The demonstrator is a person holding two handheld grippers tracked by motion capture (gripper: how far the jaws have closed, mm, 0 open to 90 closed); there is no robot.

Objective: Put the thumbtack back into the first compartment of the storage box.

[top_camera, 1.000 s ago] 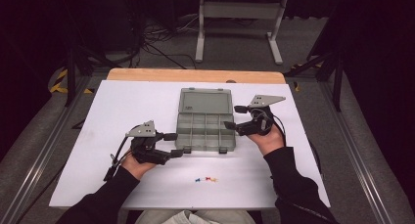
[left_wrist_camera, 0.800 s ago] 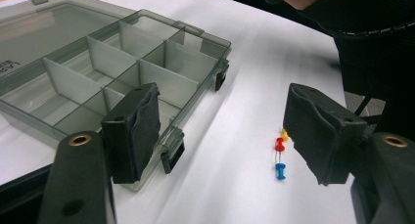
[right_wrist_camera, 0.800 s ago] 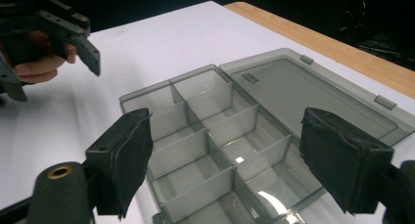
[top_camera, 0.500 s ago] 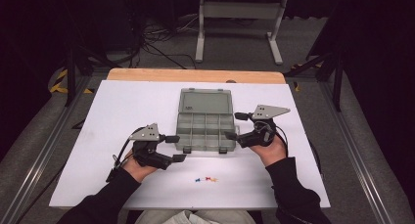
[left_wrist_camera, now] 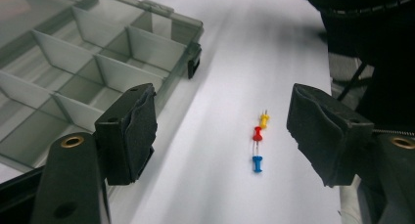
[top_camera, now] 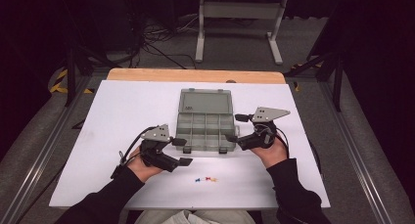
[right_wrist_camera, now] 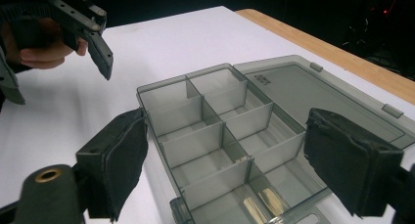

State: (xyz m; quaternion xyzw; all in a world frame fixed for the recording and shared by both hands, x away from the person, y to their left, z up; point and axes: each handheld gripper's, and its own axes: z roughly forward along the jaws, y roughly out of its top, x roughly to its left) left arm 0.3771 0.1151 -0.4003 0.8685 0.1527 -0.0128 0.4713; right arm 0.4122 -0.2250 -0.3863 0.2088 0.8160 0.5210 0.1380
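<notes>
Our left hand-held gripper (top_camera: 180, 152) hovers low over the white worktop (top_camera: 122, 111) with its jaws spread wide and nothing between them. In the left gripper view its black pads (left_wrist_camera: 132, 131) frame three pushpins lying in a short row on the sheet: yellow pushpin (left_wrist_camera: 264, 120), red pushpin (left_wrist_camera: 257, 134) and blue pushpin (left_wrist_camera: 257, 163), close together near the front edge. Our right hand-held gripper (top_camera: 238, 128) is likewise released, empty, poised just beside the right edge of the grey compartment box (top_camera: 205, 128). The box sits at mid-worktop, between our grippers, its clear lid (top_camera: 204, 102) folded back flat. In the right gripper view its compartments (right_wrist_camera: 215, 136) look bare.
</notes>
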